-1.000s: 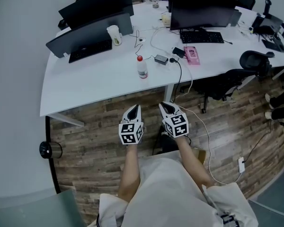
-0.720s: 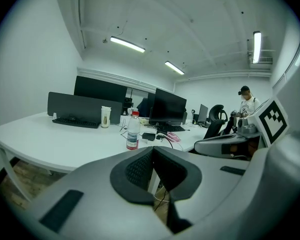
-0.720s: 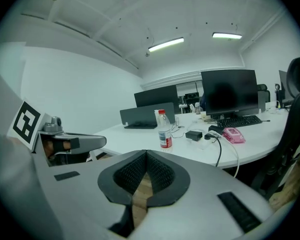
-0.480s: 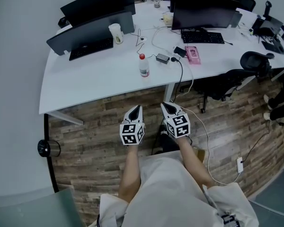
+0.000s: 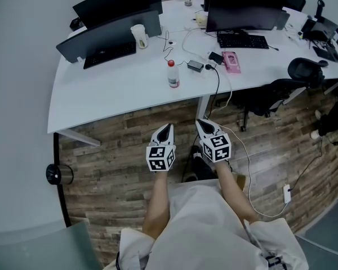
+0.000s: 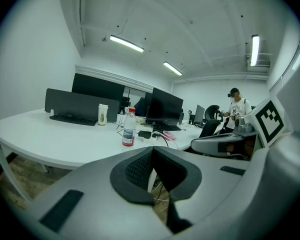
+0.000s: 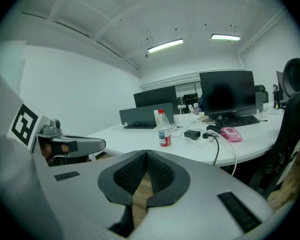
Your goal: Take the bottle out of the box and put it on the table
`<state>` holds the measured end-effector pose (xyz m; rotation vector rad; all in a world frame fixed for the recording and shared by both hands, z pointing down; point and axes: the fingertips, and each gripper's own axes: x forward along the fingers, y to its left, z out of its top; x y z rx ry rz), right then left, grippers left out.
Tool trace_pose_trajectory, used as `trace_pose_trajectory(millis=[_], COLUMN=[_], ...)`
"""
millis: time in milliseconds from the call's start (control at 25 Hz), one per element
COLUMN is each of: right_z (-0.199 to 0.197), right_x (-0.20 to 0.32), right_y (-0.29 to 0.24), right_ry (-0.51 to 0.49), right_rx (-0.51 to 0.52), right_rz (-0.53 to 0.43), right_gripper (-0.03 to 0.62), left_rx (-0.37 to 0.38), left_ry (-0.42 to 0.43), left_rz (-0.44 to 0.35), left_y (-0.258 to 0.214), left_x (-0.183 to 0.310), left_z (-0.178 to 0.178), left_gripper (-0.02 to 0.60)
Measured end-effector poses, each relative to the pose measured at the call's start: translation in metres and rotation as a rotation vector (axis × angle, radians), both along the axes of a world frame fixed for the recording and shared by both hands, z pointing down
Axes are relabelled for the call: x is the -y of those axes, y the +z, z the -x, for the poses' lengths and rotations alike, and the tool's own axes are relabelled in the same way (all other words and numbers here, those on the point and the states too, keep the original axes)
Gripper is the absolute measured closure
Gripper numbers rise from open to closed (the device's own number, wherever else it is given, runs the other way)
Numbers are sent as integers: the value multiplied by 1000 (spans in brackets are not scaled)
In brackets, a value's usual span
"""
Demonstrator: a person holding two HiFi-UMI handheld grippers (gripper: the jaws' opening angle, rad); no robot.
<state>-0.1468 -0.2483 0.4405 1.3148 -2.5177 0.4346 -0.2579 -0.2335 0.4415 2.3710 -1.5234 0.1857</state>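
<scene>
Bottle (image 5: 172, 75) stands on white table (image 5: 112, 89) over plank floor (image 5: 115, 148); left gripper (image 5: 167, 127) and right gripper (image 5: 203, 122) have jaws clenched.

No print is legible anywhere; the label on the bottle (image 5: 173, 79) is too small to read

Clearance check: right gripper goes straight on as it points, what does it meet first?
Likely the near edge of the table, just left of the bottle. The right gripper is still short of it. Depth is unclear, so it might pass under the edge instead.
</scene>
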Motion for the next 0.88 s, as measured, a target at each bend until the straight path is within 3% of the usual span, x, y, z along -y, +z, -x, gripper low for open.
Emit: trace_pose_trajectory(millis=[880], right_z=[-3], right_x=[-9], right_y=[13], right_ry=[-2], right_rx=[13], right_rz=[11], right_gripper=[554], left_rx=[24], left_ry=[-9], left_rz=[11], left_y=[5], left_x=[-1], left_z=[-1], left_gripper=[568])
